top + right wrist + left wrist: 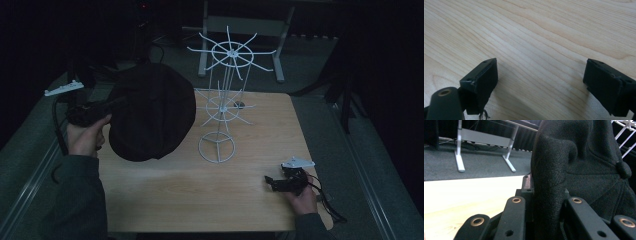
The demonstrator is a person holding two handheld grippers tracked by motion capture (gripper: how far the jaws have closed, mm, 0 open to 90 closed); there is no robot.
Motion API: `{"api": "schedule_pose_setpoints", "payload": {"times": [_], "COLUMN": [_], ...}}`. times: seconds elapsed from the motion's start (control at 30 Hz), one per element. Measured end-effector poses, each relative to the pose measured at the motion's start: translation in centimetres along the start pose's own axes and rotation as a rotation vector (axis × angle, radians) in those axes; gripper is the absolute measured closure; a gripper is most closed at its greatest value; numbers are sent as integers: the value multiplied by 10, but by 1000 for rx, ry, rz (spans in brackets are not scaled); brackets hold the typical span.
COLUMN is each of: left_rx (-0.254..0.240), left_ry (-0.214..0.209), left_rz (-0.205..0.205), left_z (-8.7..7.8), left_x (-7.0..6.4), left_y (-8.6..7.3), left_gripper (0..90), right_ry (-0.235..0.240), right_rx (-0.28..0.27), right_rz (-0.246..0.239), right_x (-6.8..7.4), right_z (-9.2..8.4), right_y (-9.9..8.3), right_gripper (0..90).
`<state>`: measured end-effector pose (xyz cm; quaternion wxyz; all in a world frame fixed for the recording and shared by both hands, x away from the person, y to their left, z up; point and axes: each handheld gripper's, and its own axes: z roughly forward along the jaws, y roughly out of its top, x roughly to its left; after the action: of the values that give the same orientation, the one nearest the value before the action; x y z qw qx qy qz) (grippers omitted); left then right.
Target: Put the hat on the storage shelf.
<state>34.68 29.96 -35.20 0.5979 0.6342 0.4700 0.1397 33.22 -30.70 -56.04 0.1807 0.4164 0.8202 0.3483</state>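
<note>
High view: dim room, pale wooden table (200,195) with a white wire rack (222,100) standing upright near its far middle, ring base on the wood, two tiers of spoke-like arms above. Left of the rack, a dark cap (152,112), lifted off the tabletop and pinched at its edge by the left gripper (107,106), itself gripped by the left hand (86,137) over the table's left edge. Crown of the cap just beside the rack's lower tier; touching or not, cannot tell. Toward the near right corner, the right gripper (272,182) low over the wood in the right hand (302,200), grey plate on top, cable trailing off to the right.

Left gripper view: a thick fold of black felt-like fabric from the cap (579,157) clamped between the closed jaws, a small fabric button (623,170) on the crown at right, white rack wires at the upper right corner.

Right gripper view: jaws spread wide, nothing between them, bare wood grain (536,37) close beneath.

No brand, label or writing legible anywhere.
</note>
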Motion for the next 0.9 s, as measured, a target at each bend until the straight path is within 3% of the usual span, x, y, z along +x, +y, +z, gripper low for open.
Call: {"api": "schedule_pose_setpoints", "payload": {"times": [0.9], "left_rx": [-55], "left_ry": [-57], "left_rz": [-11], "left_z": [-1], "left_x": [0], "left_y": [18], "left_gripper": [778], "right_ry": [0], "right_rx": [0], "right_rz": [0], "right_x": [0], "right_z": [0], "right_y": [0], "right_gripper": [123]}}
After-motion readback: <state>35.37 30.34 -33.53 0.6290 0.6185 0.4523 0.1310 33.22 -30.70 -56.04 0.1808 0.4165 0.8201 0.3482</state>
